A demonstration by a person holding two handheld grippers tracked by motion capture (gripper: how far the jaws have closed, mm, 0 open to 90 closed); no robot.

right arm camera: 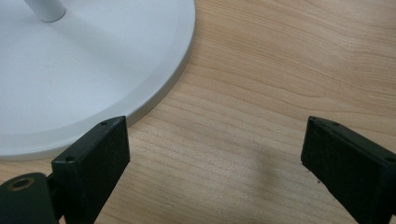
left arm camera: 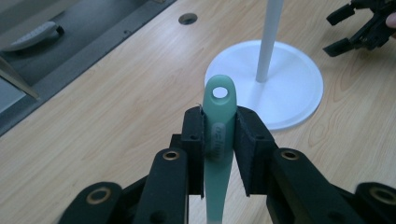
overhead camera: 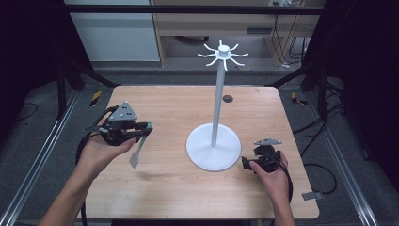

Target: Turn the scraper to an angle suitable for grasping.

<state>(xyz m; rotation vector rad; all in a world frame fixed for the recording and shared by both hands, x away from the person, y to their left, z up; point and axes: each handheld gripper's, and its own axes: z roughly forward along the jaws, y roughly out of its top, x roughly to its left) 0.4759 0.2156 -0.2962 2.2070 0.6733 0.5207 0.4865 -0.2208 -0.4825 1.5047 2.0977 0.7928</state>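
left hand-held gripper (left arm camera: 219,140) clamped on the green handle of a small spatula (left arm camera: 218,140), the pads pressing its flat sides just below the hanging hole at the handle's end. in the high view the spatula (overhead camera: 139,146) hangs clear above the wooden surface (overhead camera: 174,188), its pale blade pointing down and toward the person, its shadow lying on the wood beneath. the grip sits close to the hole yet leaves it free: a likely reason is that the hole is meant to slip over one of the curved hooks at the top of the white hanging stand (overhead camera: 221,54), which rises on a thin pole from a round base (overhead camera: 213,149) near the middle of the surface. holding the handle end forward keeps the hole in front of the jaws, as the left gripper view shows.

right hand-held gripper (overhead camera: 251,161) rests low just beside the base, its jaws apart with nothing between them; in the right gripper view the base rim (right arm camera: 154,100) lies near one jaw. this placing probably readies it to steady the stand, which could tip if a hook is pushed.
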